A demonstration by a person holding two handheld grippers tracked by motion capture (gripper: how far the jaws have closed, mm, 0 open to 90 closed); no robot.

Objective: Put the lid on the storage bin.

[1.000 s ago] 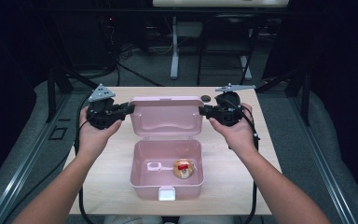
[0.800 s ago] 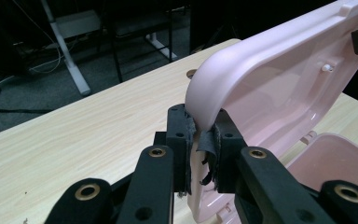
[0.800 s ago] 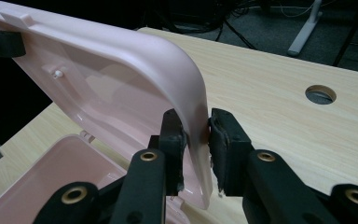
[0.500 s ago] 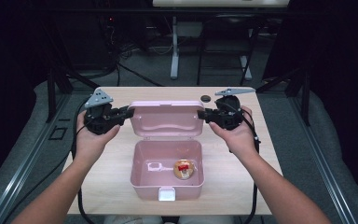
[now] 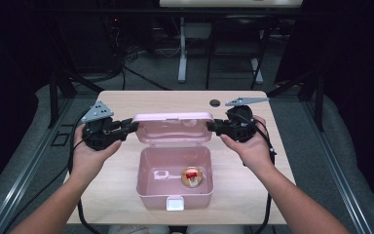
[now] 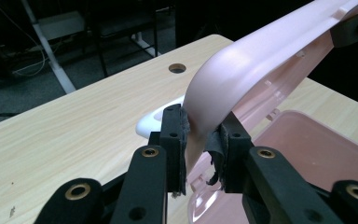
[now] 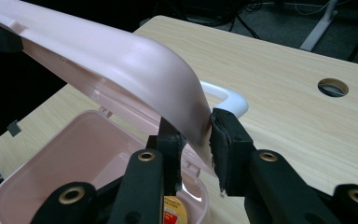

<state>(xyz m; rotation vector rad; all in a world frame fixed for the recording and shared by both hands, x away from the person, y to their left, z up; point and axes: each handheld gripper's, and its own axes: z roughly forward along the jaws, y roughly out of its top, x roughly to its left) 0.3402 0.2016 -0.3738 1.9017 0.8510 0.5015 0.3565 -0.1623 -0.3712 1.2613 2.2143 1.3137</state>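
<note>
Left gripper (image 5: 129,127) and right gripper (image 5: 213,127): each pinches one end of the raised pink lid (image 5: 173,127), jaws lately easing wider. Pink box (image 5: 148,168): mid-table, open; holds gold round item (image 5: 192,176), red label unreadable. Cable hole (image 5: 215,103) behind.

Dim room — grey floor (image 5: 321,126), white desk leg (image 5: 181,53) behind.
</note>
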